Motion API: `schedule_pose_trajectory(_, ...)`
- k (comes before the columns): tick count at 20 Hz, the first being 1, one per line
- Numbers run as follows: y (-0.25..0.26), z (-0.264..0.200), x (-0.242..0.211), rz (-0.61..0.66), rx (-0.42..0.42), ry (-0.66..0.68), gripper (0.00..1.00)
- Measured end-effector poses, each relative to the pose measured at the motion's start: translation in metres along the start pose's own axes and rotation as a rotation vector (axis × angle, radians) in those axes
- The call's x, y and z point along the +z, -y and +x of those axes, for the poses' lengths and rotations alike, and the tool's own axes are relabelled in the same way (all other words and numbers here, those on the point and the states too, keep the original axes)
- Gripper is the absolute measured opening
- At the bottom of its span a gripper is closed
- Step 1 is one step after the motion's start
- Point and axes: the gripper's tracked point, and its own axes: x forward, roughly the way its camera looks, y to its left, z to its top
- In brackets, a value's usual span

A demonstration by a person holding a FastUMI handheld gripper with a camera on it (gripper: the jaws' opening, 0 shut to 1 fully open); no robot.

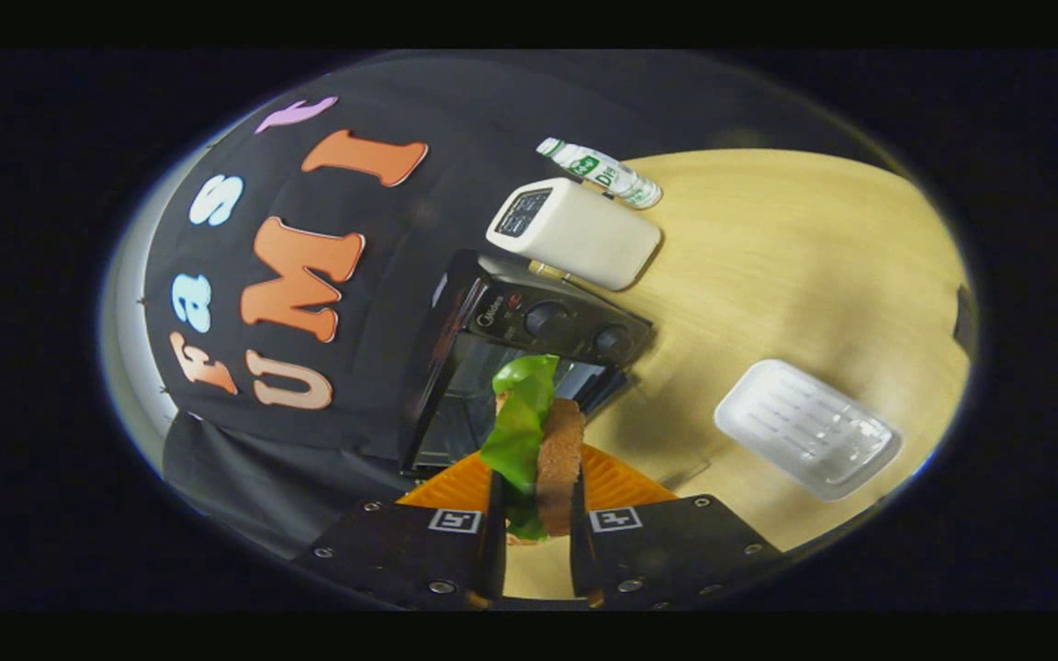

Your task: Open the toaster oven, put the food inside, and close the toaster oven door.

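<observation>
gripper [536, 528] pinching the sandwich [538, 441] between both fingers, lettuce and brown bread sticking up. just beyond, toaster oven [511, 367] on the wooden table [786, 275]. orange plate [621, 482] beneath. clear tray [806, 428] well apart.

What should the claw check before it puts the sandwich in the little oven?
1. Sandwich gripped between both fingers: ok.
2. Claw shut on the food: ok.
3. Toaster oven just beyond the sandwich: ok.
4. Oven door fully open: cannot tell, the sandwich hides part of the front.
5. Orange plate under the sandwich, out of the path forward: ok.
6. White box and bottle beyond the oven, out of the way: ok.
</observation>
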Motion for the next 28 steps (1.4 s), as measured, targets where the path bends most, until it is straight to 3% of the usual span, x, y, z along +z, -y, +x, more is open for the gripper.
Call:
schedule_pose_trajectory(8, -0.03, 0.081, -0.02, 0.181, 0.023, 0.103, 0.28)
schedule_pose_trajectory(17, -0.048, 0.131, -0.038, 0.27, -0.041, 0.149, 0.3)
schedule_pose_trajectory(22, -0.052, 0.141, -0.041, 0.328, -0.104, 0.182, 0.39)
schedule_pose_trajectory(26, -0.042, 0.132, -0.037, 0.328, -0.211, 0.248, 0.47)
schedule_pose_trajectory(28, -0.037, 0.132, -0.038, 0.301, -0.248, 0.247, 0.56)
